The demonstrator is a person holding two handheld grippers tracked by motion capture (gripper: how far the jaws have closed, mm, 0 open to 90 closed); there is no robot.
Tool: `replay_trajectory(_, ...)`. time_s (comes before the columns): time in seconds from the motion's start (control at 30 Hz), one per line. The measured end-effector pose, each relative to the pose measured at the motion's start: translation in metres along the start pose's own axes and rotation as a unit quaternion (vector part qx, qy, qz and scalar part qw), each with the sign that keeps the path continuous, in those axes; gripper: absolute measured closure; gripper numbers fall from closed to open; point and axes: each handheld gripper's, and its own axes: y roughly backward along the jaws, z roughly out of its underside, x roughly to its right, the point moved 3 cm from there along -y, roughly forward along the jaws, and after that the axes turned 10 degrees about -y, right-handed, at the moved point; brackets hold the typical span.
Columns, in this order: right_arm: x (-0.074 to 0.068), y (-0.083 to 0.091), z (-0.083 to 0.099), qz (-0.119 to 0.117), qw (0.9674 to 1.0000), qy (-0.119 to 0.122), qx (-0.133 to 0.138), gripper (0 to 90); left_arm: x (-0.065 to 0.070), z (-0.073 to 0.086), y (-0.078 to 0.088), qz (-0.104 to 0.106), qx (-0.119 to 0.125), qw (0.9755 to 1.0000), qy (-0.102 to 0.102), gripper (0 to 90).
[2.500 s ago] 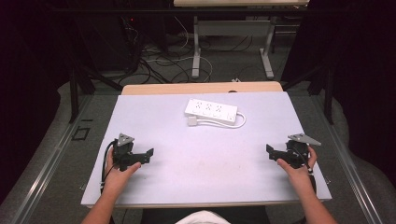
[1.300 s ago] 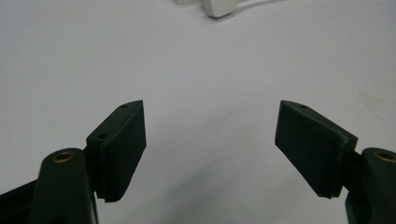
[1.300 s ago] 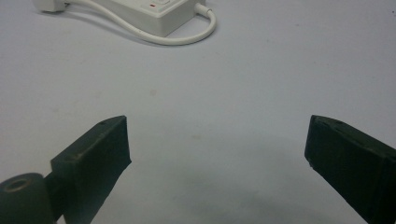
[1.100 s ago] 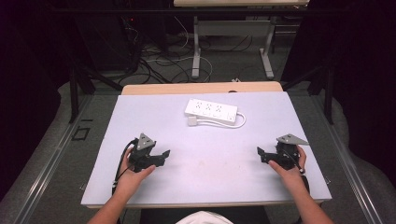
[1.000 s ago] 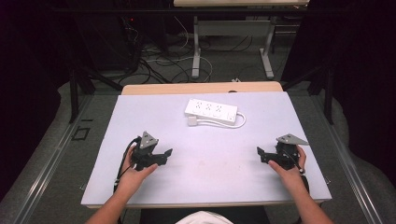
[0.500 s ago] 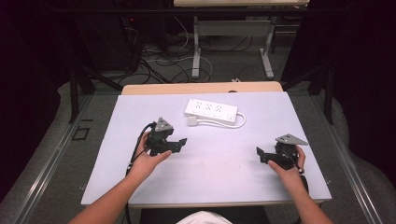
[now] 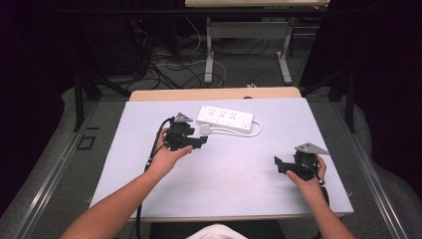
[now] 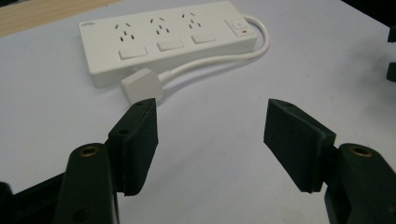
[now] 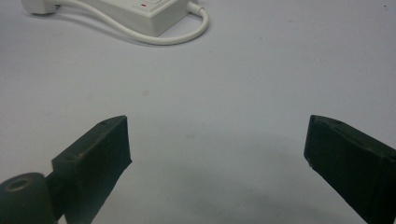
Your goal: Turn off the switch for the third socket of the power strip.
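Nearest the person, at about 4 o'clock on the white table (image 7: 239,189), the right gripper (image 7: 279,166) rests with its jaws spread wide and nothing between them. Farther in, near 11 o'clock, the left gripper (image 7: 203,141) hovers with its jaws partly open and empty, having just been closing a little. Just beyond its tips lies the white plug (image 8: 141,85), beside the power strip (image 8: 168,35) at 12 o'clock. The risks, as I judge them: the left-hand pad (image 8: 137,140) could nudge the plug aside before both pads flank it, or a grip on the stiff cord (image 8: 210,65) could drag the whole strip along
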Motion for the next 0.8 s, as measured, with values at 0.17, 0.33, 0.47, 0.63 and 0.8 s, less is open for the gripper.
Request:
replay_trajectory(0.17,-0.002,0.000,0.000,0.003,1.0000,0.005,0.003,6.6,-0.003,-0.018,-0.005,-0.001,0.004,0.9999,0.015,34.6)
replay_trajectory(0.33,-0.001,0.001,0.000,0.000,1.0000,0.007,0.001,6.6,-0.006,-0.036,-0.009,-0.005,0.004,0.9999,0.013,34.7)
replay_trajectory(0.47,-0.002,0.001,0.000,-0.002,1.0000,0.005,0.001,6.6,-0.009,-0.048,-0.013,-0.014,0.003,0.9998,0.017,34.9)
replay_trajectory(0.63,-0.004,0.001,0.000,-0.005,1.0000,0.007,0.001,6.6,-0.013,-0.059,-0.018,-0.017,0.006,0.9995,0.025,37.7)
replay_trajectory(0.8,-0.005,0.002,0.000,-0.003,1.0000,0.007,0.001,6.6,-0.017,-0.070,-0.026,-0.013,0.000,0.9993,0.034,39.7)
